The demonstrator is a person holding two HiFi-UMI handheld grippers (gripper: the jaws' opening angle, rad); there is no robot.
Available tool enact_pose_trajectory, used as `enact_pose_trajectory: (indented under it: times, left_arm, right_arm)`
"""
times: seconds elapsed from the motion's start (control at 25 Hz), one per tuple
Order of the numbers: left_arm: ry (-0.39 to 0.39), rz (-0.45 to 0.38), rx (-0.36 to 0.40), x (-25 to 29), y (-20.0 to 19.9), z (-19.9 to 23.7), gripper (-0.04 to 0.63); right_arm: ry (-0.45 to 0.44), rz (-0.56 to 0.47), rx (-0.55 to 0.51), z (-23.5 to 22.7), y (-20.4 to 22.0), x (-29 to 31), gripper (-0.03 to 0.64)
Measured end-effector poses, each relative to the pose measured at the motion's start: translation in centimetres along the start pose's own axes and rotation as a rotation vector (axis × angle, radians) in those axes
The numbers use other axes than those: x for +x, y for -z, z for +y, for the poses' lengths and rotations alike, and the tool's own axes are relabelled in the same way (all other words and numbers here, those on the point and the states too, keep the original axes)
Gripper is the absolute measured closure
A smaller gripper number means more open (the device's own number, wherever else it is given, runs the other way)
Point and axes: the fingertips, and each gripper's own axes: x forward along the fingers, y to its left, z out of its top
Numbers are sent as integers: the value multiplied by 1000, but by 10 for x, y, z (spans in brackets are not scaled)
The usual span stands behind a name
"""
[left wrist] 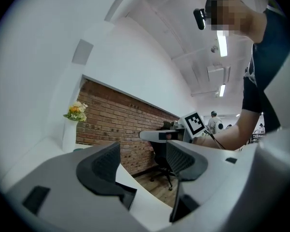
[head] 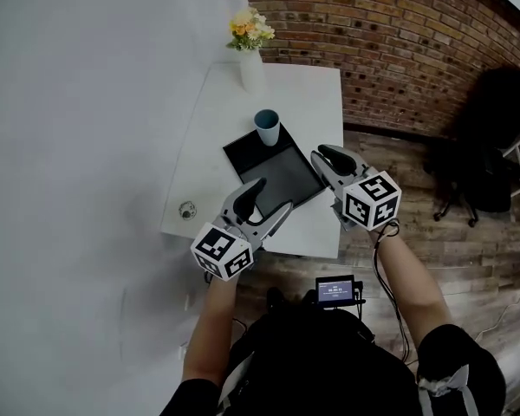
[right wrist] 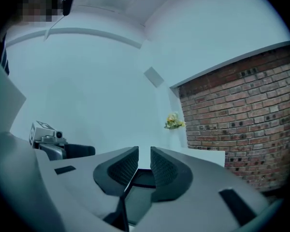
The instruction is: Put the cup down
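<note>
A light blue cup (head: 267, 126) stands upright on the far corner of a black tray (head: 282, 180) on the white table (head: 217, 102). No gripper touches it. My left gripper (head: 273, 196) hovers over the tray's near left corner, its jaws wide open and empty; the left gripper view shows the same open gap (left wrist: 144, 161). My right gripper (head: 322, 154) hangs at the tray's right edge, short of the cup. Its jaws are drawn close with a thin gap (right wrist: 144, 161) and nothing between them.
A white vase of yellow flowers (head: 251, 59) stands at the table's far end near the brick wall (head: 399, 33). A small round object (head: 187, 209) lies at the table's left front. A black chair (head: 481, 146) stands on the wooden floor to the right.
</note>
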Motion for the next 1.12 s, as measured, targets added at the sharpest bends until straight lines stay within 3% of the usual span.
enact_pose_trajectory:
  times: [0.4,0.52,0.68,0.84,1.12]
  left_arm:
    - [40,-6,66,-2,-18,-8,315]
    - [-9,-28,101,-14,-20,-3,382]
    - [-45,-47,80,-28,-15,1,437]
    - [-8,-40,62,-29,-15,-6,515]
    - [41,-16,84,-22,-11,-23,537]
  right_arm:
    - [16,-15,-52,25,-8,-40,566]
    - [23,-13,-68,27,-5,-50,569]
    - [26,0,-78,29,3,-61,572]
    - [25,7,-53,28,4,-64,578]
    - [8,-2,-35,30,2,-64,586]
